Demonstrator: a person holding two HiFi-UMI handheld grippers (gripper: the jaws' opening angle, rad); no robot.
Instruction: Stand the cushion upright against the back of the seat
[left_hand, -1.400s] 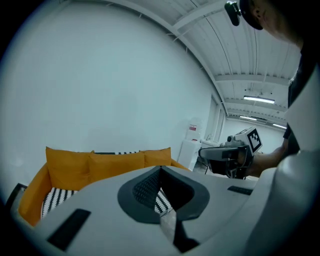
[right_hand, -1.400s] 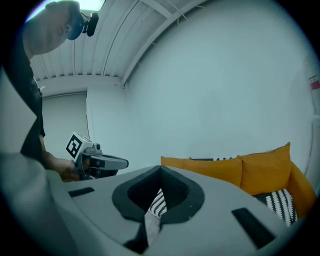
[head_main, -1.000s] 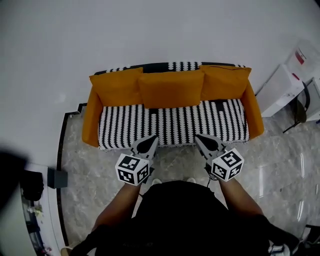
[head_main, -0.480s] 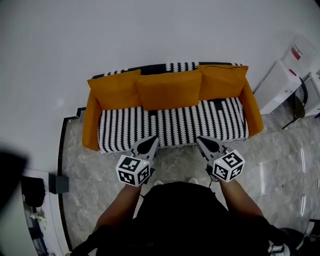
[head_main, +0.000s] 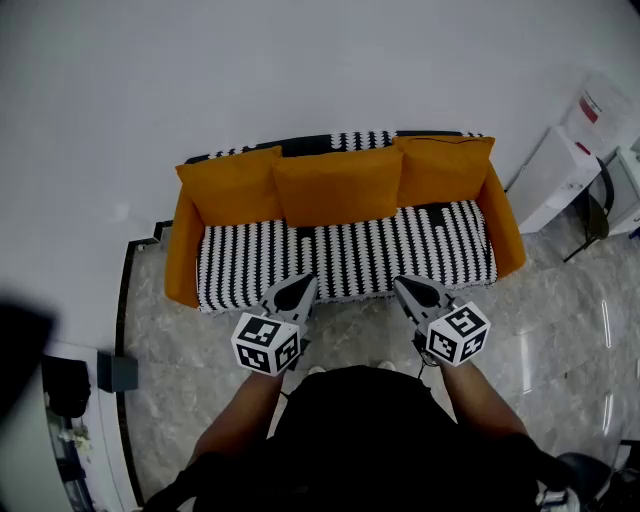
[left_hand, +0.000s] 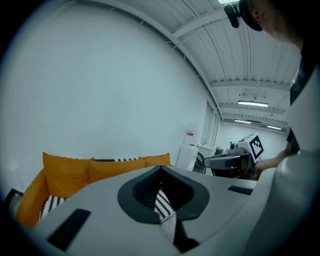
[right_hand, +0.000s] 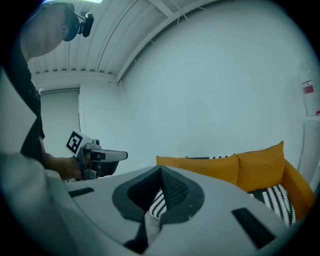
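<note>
You are standing in front of the sofa (head_main: 182, 240), an orange one with a black-and-white striped cover (head_main: 350, 258) over its seat and along the top of its back. Three orange cushions stand in a row on it, each upright and leaning on the backrest: the left cushion (head_main: 232, 186), the middle cushion (head_main: 338, 187) and the right cushion (head_main: 445, 169). Their sides touch or slightly overlap, and none of them lies flat on the seat. Your left gripper (head_main: 300, 284) is held out over the floor (head_main: 560, 330) with its tip just at the front edge of the seat. In its own view the jaws are together with nothing between them; only a sliver of the striped cover shows past the tips. Your right gripper (head_main: 408, 288) sits the same way at the other side, near the front edge of the seat, its jaws also together and empty. The two grippers are well apart from each other and from all three cushions, and each points slightly downward toward the sofa. The marker cube (head_main: 266, 342) on the left gripper and the one on the right are both in plain sight in the head view. A white cabinet (head_main: 560, 175) stands against the wall (head_main: 300, 70) just beside the sofa's right arm.
</note>
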